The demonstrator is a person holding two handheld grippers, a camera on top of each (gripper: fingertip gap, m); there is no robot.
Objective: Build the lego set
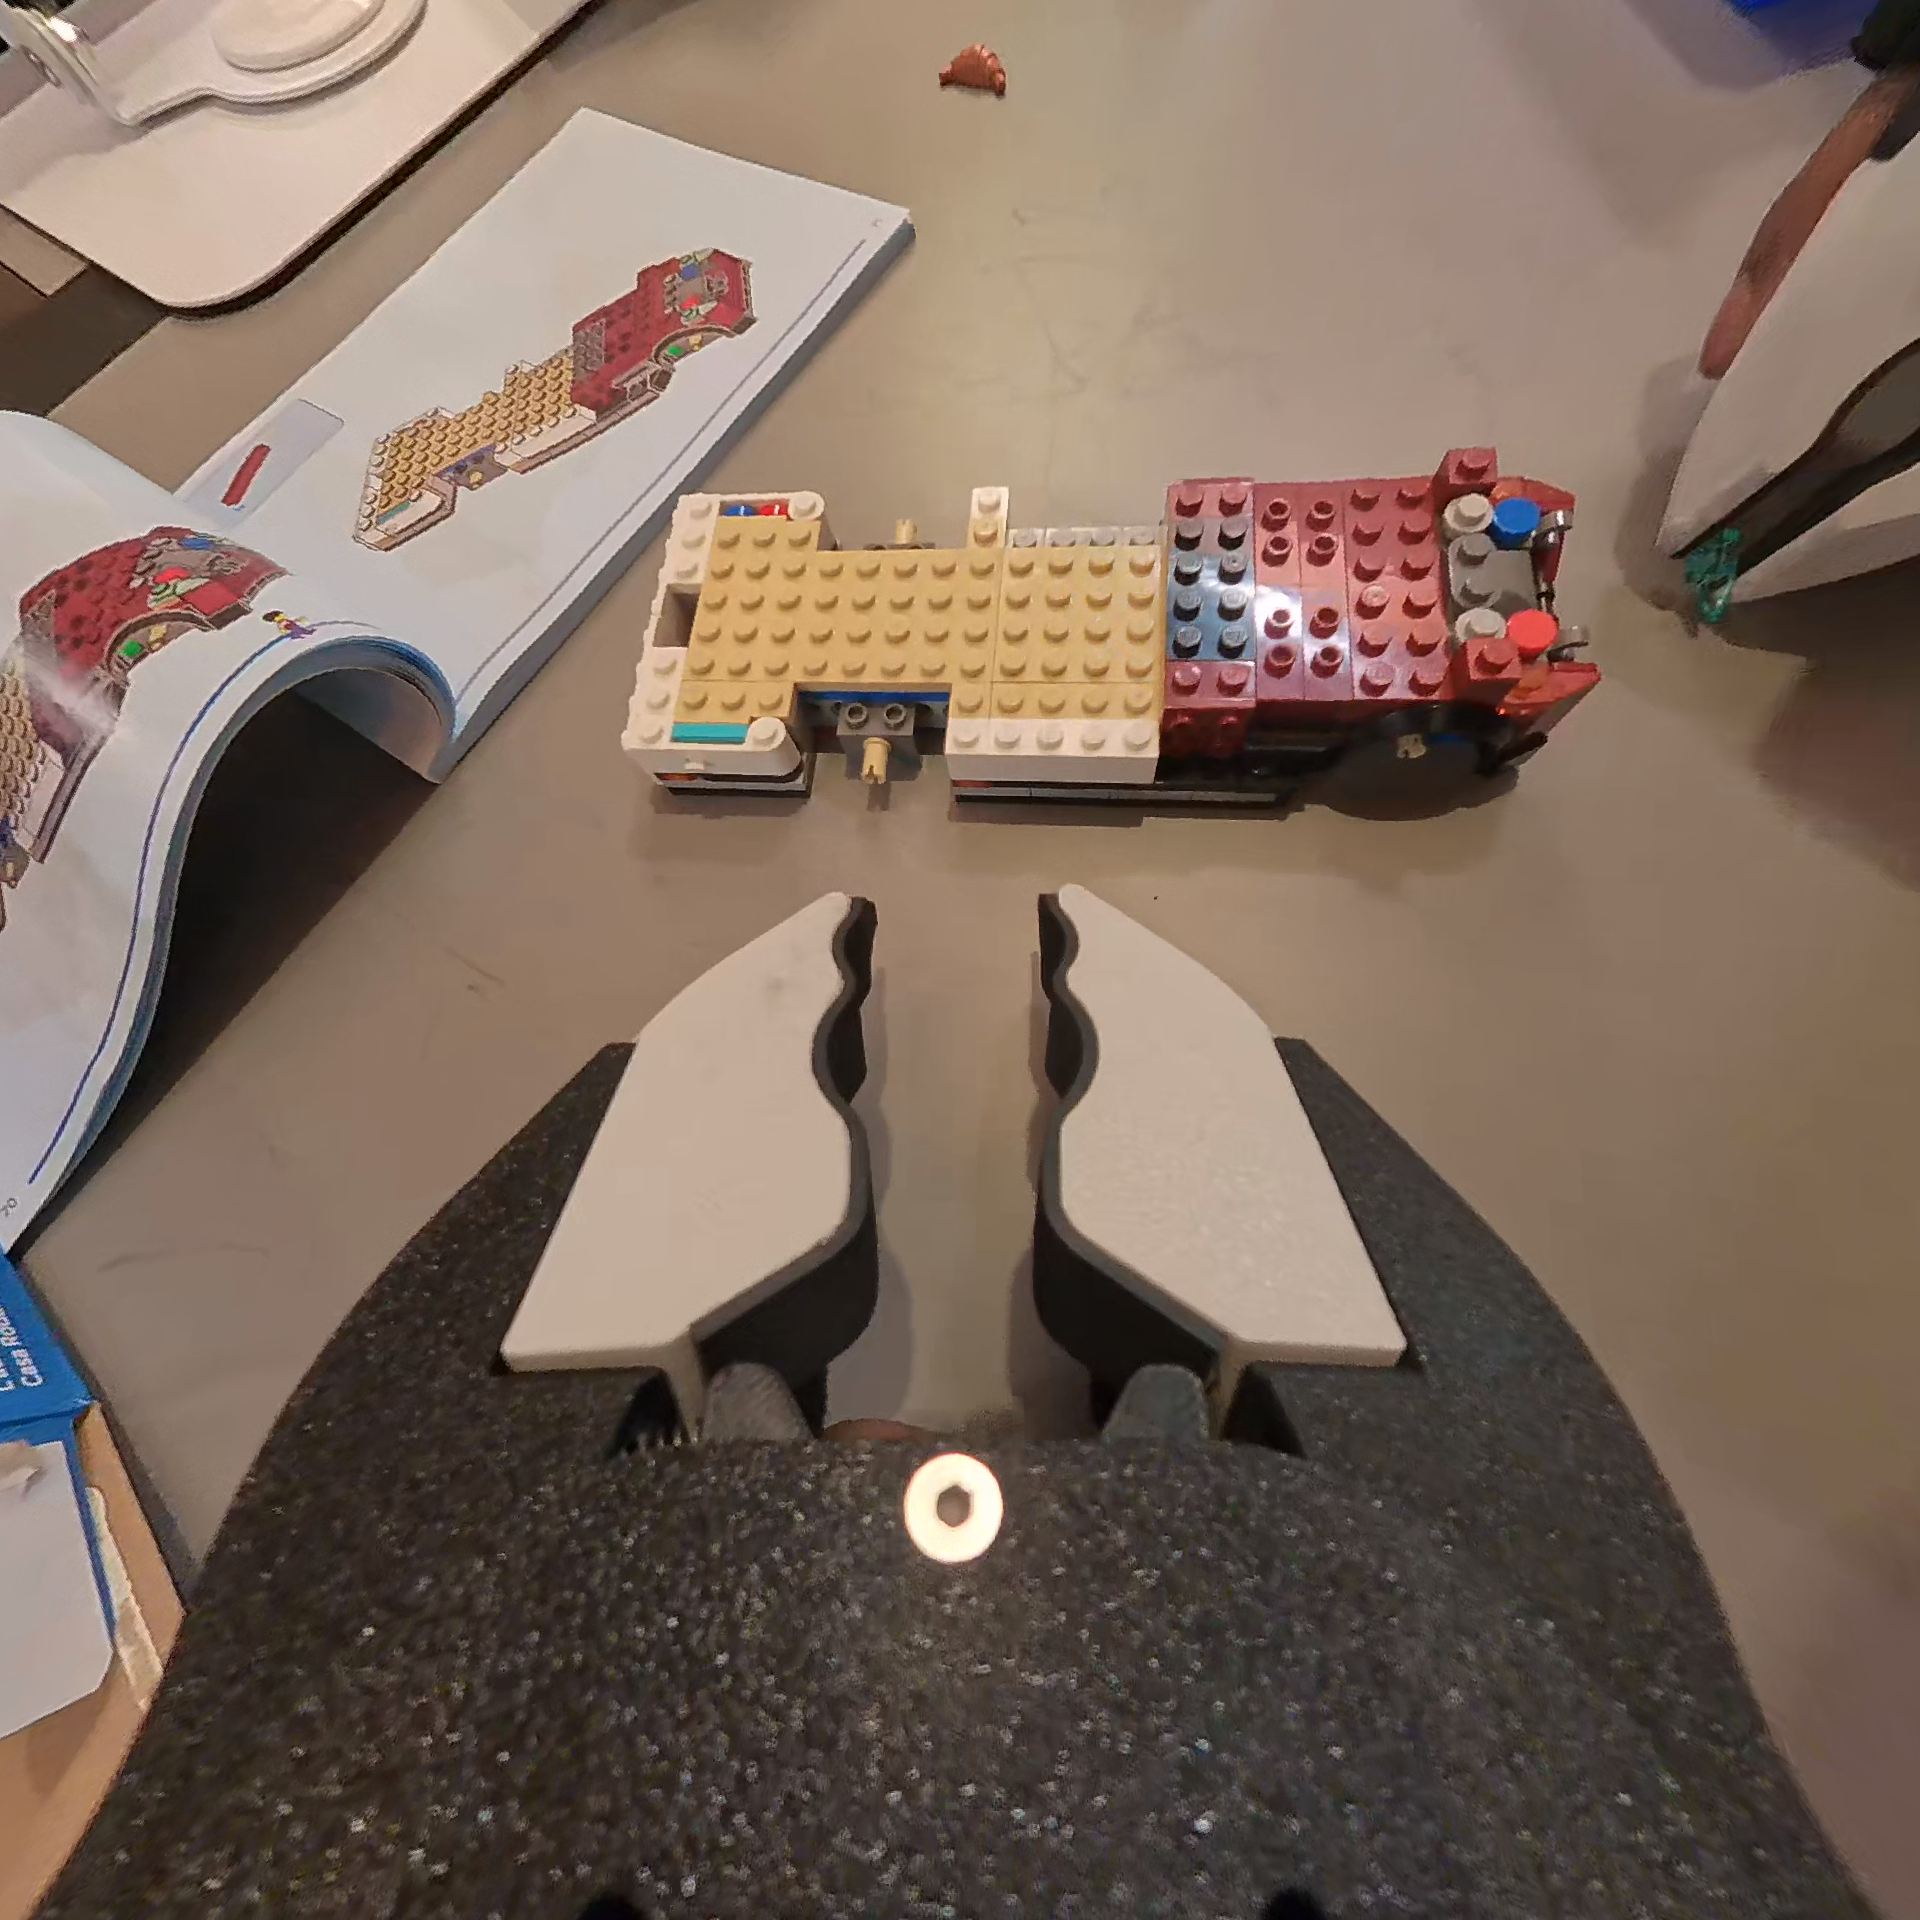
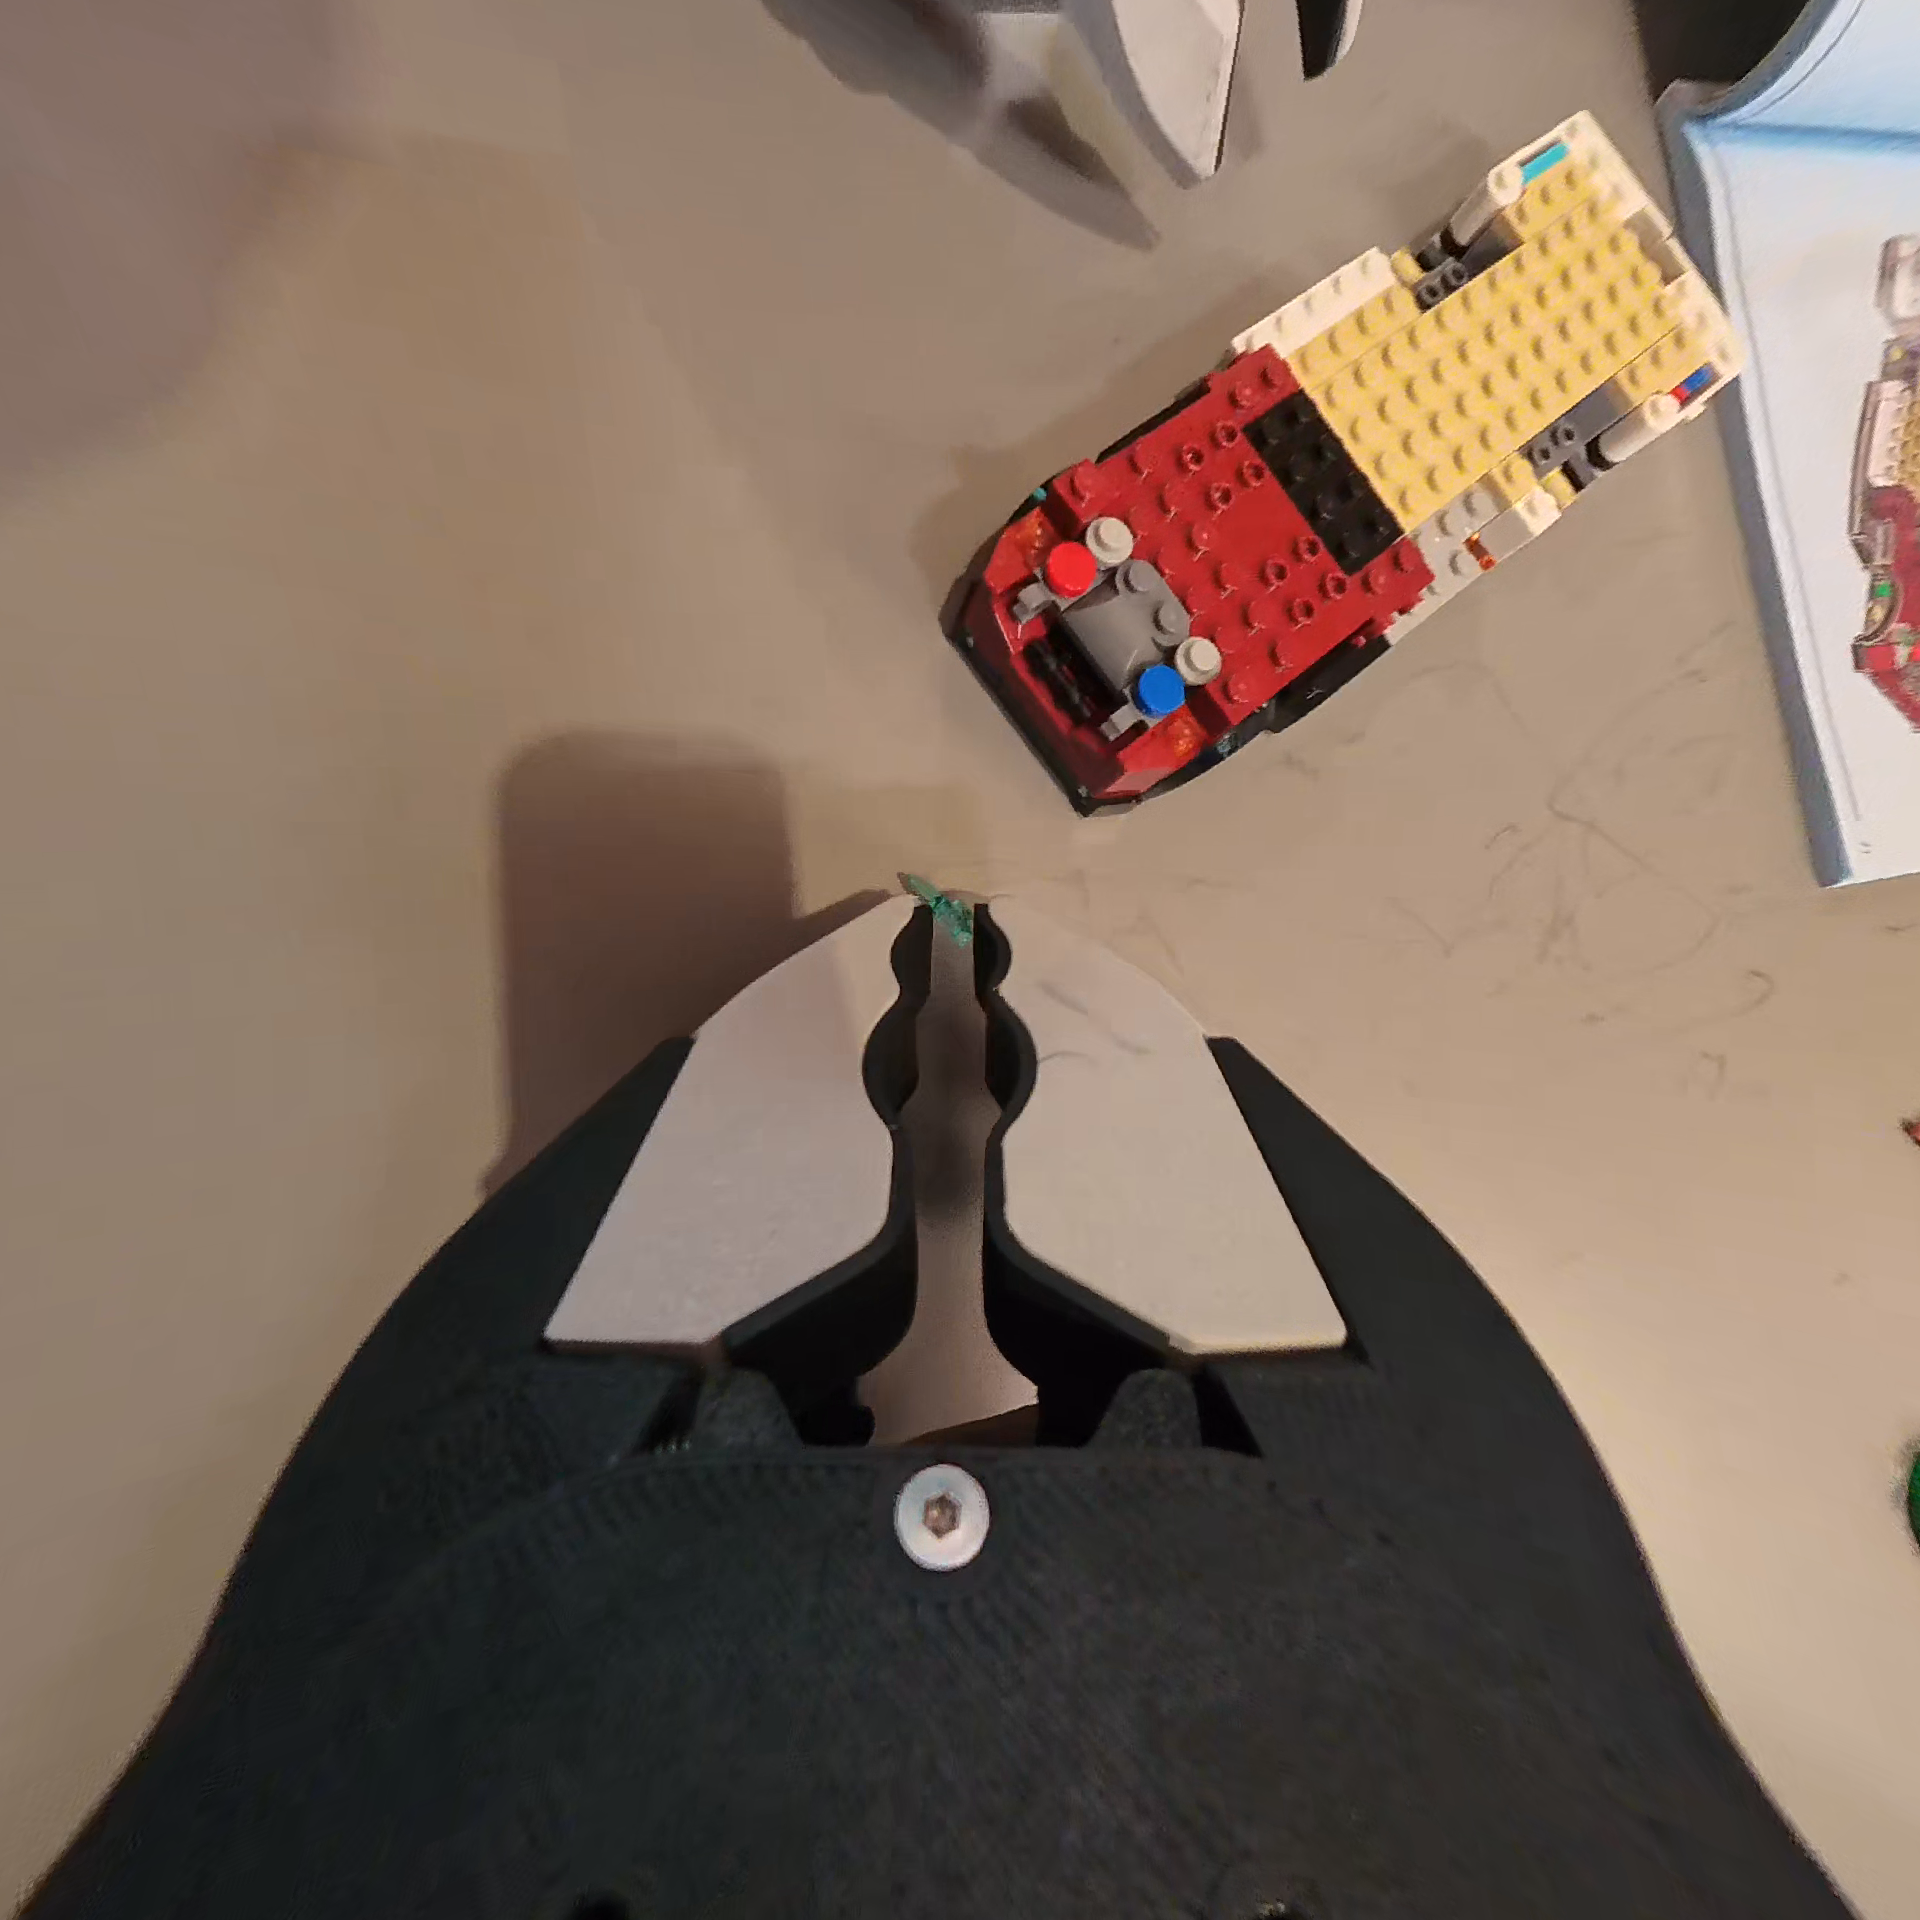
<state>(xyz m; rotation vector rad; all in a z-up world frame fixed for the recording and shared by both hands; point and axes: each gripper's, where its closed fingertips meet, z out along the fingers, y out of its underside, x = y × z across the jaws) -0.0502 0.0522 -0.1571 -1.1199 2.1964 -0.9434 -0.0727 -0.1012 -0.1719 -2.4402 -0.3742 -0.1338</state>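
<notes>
The left gripper (image 1: 958, 914) hangs just short of the brick-built vehicle (image 1: 1039, 623), fingers spread wide with bare table (image 1: 1039, 312) showing between them, nothing in its hold. The model lies lengthwise across the table, tan deck to the left, dark-red nose to the right with a blue stud (image 1: 1515, 516) and a red stud (image 1: 1529, 631) on its grey block. An open instruction booklet (image 1: 499, 416) sprawls at the far left. Over on the right, the right gripper (image 2: 948, 920) is nearly closed, pinching a tiny translucent green piece (image 2: 945, 906) at its tips; it looks thin, though it's too small to name. A brown piece (image 1: 974, 71) sits far back.
</notes>
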